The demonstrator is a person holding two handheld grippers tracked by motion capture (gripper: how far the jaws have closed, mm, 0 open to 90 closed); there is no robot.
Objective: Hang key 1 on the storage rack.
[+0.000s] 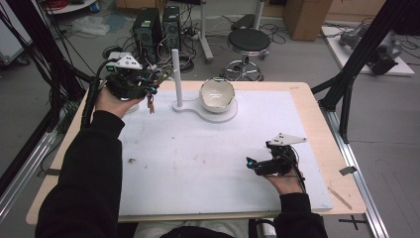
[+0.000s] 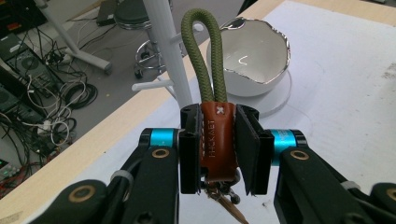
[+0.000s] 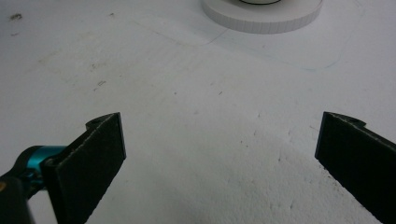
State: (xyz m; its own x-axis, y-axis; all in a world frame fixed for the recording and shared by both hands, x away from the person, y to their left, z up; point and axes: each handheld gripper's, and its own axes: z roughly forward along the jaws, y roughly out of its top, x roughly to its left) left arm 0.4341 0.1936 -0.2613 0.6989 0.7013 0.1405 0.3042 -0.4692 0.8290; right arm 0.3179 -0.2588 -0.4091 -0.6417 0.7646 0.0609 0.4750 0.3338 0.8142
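I have the left tool (image 2: 218,149) clamped on the brown leather tab of the keychain (image 2: 217,140), its green cord loop pointing up, held above the far left of the desk (image 1: 198,163) just left of the white stand (image 1: 175,74) and bowl (image 1: 217,93). My right tool (image 3: 219,154) rests at the near right, its 2 jaws wide apart over bare desk.

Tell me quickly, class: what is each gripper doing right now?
Left gripper: closed on the brown leather tab of the olive-green cord key strap.
Right gripper: open, holding nothing, above the white table mat.
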